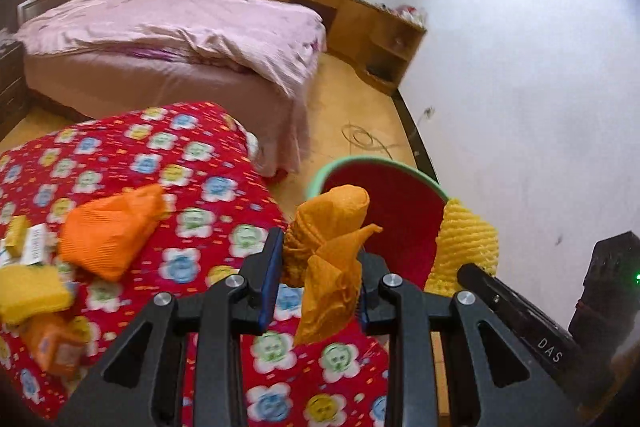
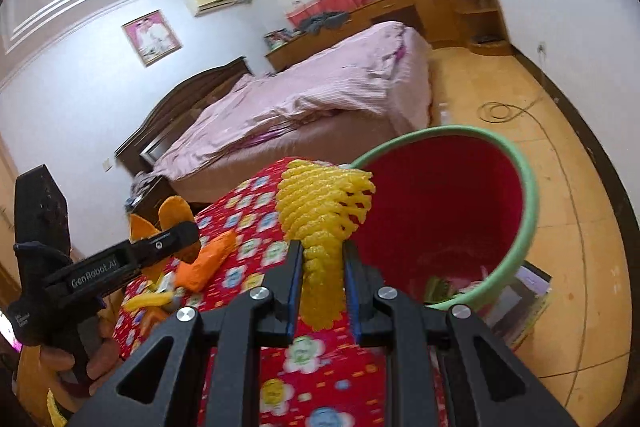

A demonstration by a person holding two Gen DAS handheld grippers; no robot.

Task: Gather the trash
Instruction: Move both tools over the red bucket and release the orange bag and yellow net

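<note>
Gripping one orange net [image 1: 328,251] in left gripper [image 1: 316,281], one yellow net [image 2: 320,223] in right gripper [image 2: 322,283], one bin [image 2: 532,187]

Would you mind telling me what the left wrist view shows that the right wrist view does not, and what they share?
Only the left wrist view shows the small boxes at the cloth's edge. Only the right wrist view shows the framed picture, the air conditioner and trash lying inside the bin. Both show the red bin with its green rim, the left tongs shut on orange netting, the right tongs shut on yellow foam netting, and the pink bed.
</note>
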